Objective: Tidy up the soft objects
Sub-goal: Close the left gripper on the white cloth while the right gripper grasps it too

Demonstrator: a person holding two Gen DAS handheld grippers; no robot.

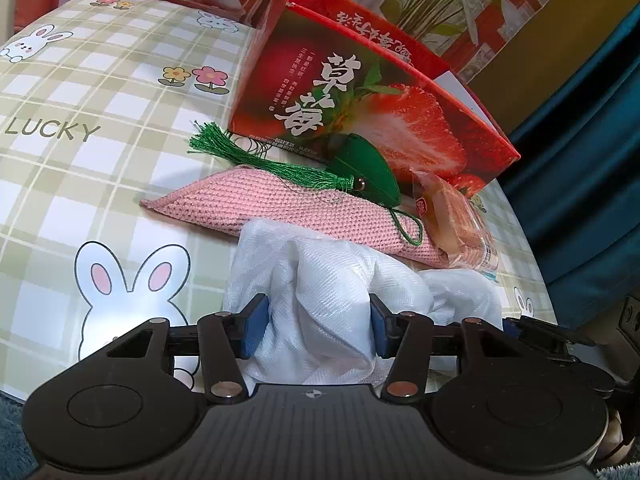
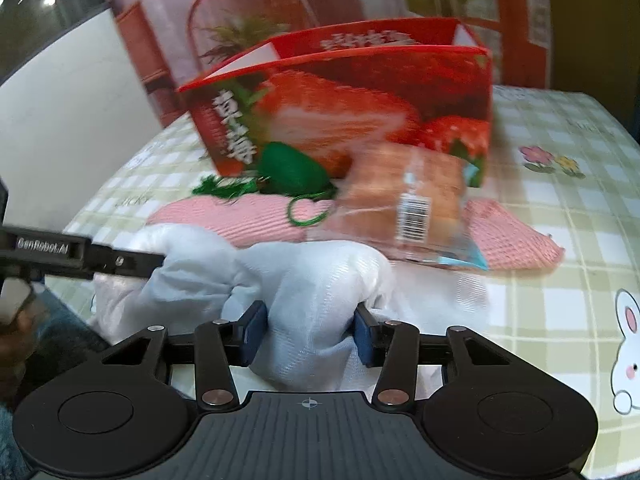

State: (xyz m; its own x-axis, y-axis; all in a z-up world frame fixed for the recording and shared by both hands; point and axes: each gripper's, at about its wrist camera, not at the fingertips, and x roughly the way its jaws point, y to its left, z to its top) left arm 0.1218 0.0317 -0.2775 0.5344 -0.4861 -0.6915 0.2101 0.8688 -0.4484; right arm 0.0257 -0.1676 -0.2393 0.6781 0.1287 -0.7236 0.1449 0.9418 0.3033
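A crumpled white mesh cloth (image 1: pixel 320 276) lies at the near edge of the table. My left gripper (image 1: pixel 318 324) is shut on a bunched fold of it, blue pads pressing from both sides. In the right wrist view, which is blurred, the same white cloth (image 2: pixel 312 280) bulges between the pads of my right gripper (image 2: pixel 308 334), also shut on it. Behind the cloth lies a pink knitted pouch (image 1: pixel 260 204) (image 2: pixel 248 220). A green tasselled sachet (image 1: pixel 368 168) (image 2: pixel 292 168) and a wrapped bread (image 1: pixel 452 216) (image 2: pixel 412 200) rest on the pouch.
An open red strawberry box (image 1: pixel 360 92) (image 2: pixel 340 100) stands right behind the pile. The checked bunny tablecloth (image 1: pixel 100 100) (image 2: pixel 560 240) covers the table. The left tool's black arm (image 2: pixel 80 254) reaches in at the left. A dark teal curtain (image 1: pixel 580 160) hangs past the table's right edge.
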